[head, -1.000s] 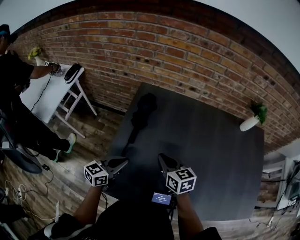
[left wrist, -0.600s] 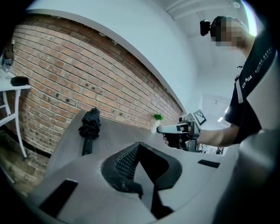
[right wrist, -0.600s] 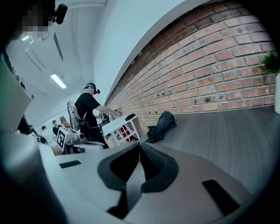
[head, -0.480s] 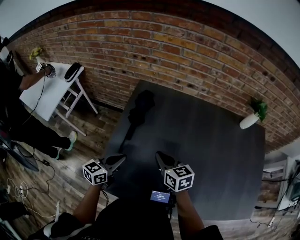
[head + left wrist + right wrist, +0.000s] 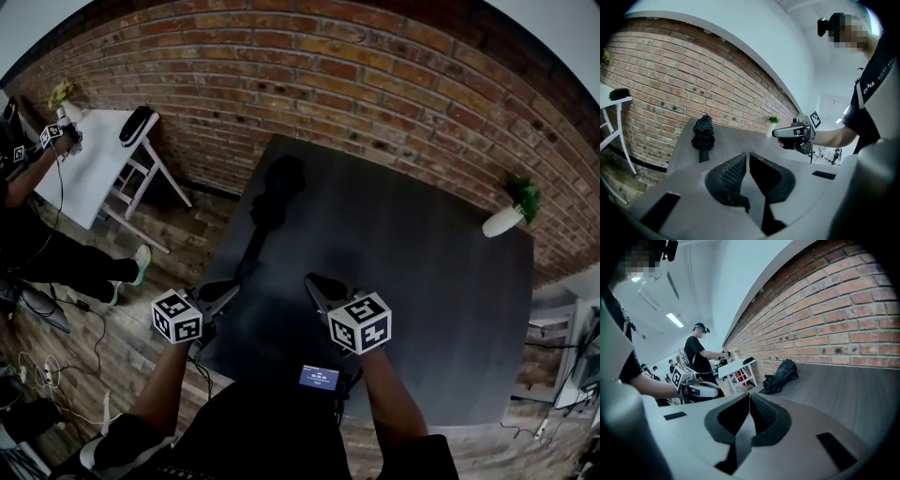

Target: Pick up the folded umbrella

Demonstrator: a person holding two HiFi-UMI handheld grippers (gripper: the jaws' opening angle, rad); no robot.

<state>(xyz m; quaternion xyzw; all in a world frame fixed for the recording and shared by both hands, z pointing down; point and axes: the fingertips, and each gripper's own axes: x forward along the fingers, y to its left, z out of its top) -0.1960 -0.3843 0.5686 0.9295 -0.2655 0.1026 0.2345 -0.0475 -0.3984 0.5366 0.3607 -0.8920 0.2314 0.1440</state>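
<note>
A black folded umbrella (image 5: 270, 202) lies on the dark grey table (image 5: 422, 281) at its far left corner, its handle pointing toward me. The same umbrella (image 5: 703, 133) shows ahead in the left gripper view, and the umbrella (image 5: 780, 376) also appears in the right gripper view. My left gripper (image 5: 225, 292) hovers at the table's near left edge, shut and empty. My right gripper (image 5: 311, 284) is over the table's near part, also shut with nothing in it. Both are well short of the umbrella.
A brick wall (image 5: 375, 84) runs behind the table. A white vase with a green plant (image 5: 506, 217) stands at the table's far right corner. A white folding table (image 5: 94, 169) stands to the left, with a person (image 5: 28, 216) beside it. Cables lie on the wooden floor (image 5: 56, 375).
Both grippers have shifted a little forward toward the umbrella, the left one more. The person at the left has moved further out of frame.
</note>
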